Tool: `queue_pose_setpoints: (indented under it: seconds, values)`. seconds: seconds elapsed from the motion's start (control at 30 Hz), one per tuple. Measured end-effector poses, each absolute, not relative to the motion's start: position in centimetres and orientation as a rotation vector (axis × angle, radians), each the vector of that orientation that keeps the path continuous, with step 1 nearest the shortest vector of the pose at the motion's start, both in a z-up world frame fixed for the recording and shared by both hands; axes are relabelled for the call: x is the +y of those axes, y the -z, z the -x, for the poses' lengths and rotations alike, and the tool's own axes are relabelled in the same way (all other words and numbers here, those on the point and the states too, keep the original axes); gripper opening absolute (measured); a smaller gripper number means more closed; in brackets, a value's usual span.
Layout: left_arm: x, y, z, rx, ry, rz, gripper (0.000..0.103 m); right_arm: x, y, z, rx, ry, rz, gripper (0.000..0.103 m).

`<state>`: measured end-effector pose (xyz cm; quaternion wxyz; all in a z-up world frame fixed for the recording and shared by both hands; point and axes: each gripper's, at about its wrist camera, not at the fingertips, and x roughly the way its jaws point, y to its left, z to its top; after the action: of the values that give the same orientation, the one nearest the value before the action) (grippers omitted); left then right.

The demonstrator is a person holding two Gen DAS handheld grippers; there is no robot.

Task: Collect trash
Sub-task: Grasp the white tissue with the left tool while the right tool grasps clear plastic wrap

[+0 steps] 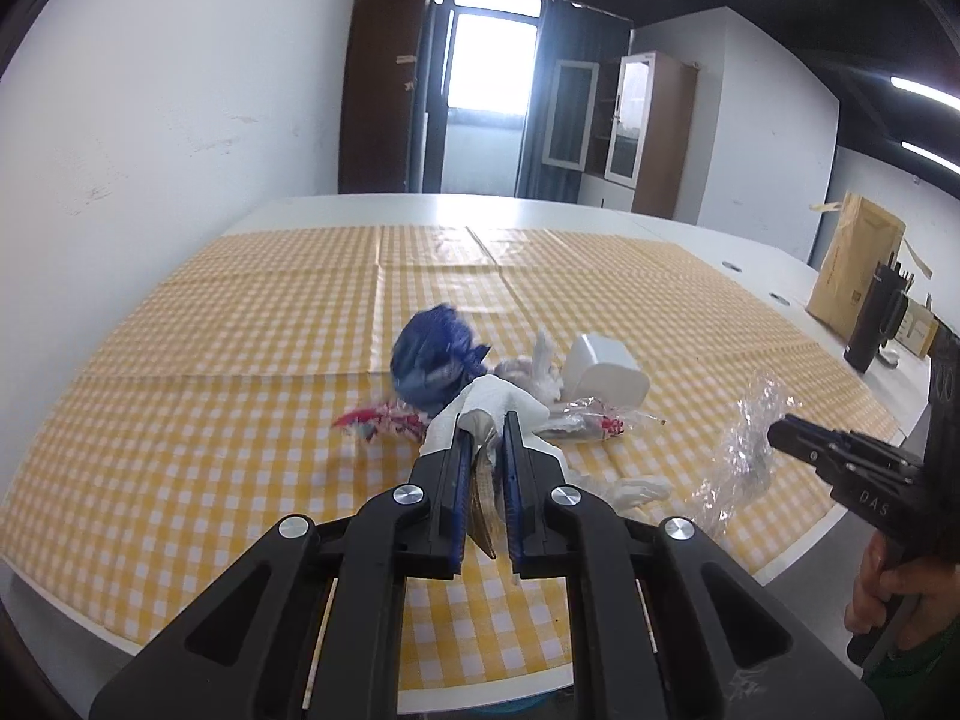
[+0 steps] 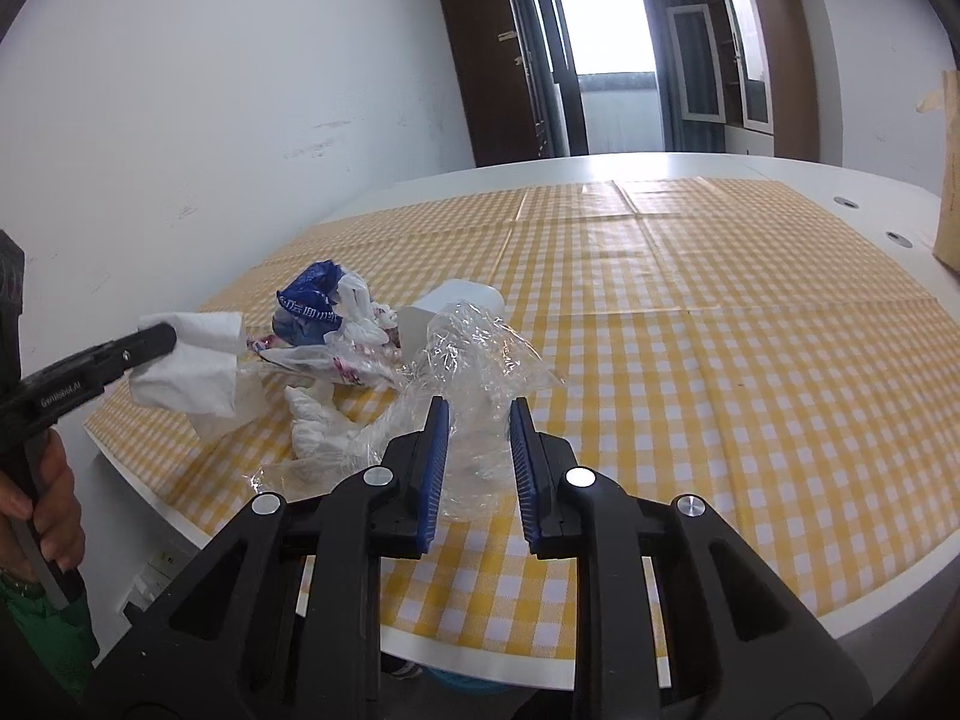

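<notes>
While both hand-held tools work over a white table (image 2: 888, 564) covered by a yellow-and-white checked cloth (image 2: 720, 360), the trash lies heaped near the cloth's near-left part as the right wrist view shows it.

Left gripper (image 1: 486, 438): its blue-padded jaws are drawn almost together and clamp a crumpled white paper napkin (image 1: 510, 405). In the right wrist view that napkin (image 2: 192, 360) hangs from the tool's tip, raised above the cloth and just left of the heap. A thin brownish scrap also sits between the jaws close to the camera; what it is cannot be told.

Right gripper (image 2: 477, 420): its jaws stand narrowly apart with a crumpled clear plastic wrapper (image 2: 468, 354) bunched between them. The film fills the gap and appears pinched by the pads. In the left wrist view the same wrapper (image 1: 744, 450) juts from the tool's black tip at the right edge.

Remaining items on the cloth:
- a crumpled blue plastic bag (image 1: 432, 354) with white print, at the far side of the heap;
- a white foam cup (image 1: 606, 369) lying on its side, just right of the bag;
- a red-and-white printed wrapper (image 1: 384, 423), left of the napkin;
- twisted white tissue (image 2: 312, 414) lying at the front of the heap.

A hand (image 1: 894, 600) grips the right tool's handle; a green sleeve shows at the wrist. A brown paper bag (image 1: 852, 264) stands well apart at the table's far right.
</notes>
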<state>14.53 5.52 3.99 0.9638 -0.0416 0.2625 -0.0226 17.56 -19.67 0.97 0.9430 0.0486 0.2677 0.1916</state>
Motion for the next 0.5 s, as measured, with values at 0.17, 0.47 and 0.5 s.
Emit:
queue_pose_setpoints:
  seconds: [0.17,0.47,0.5]
  values:
    - [5.4,-5.4,-13.2,0.500,0.041,0.078,0.008,-19.8,-2.1,-16.0,0.513,-0.394,-0.088,0.019]
    - [6.1,-7.0,-11.3,0.457,0.031,0.112,0.008,-20.0,-3.2,-13.3,0.476,-0.400,-0.082,0.019]
    - [6.2,-7.0,-11.1,0.453,0.030,0.116,0.008,-19.9,-3.2,-13.0,0.474,-0.404,-0.083,0.019]
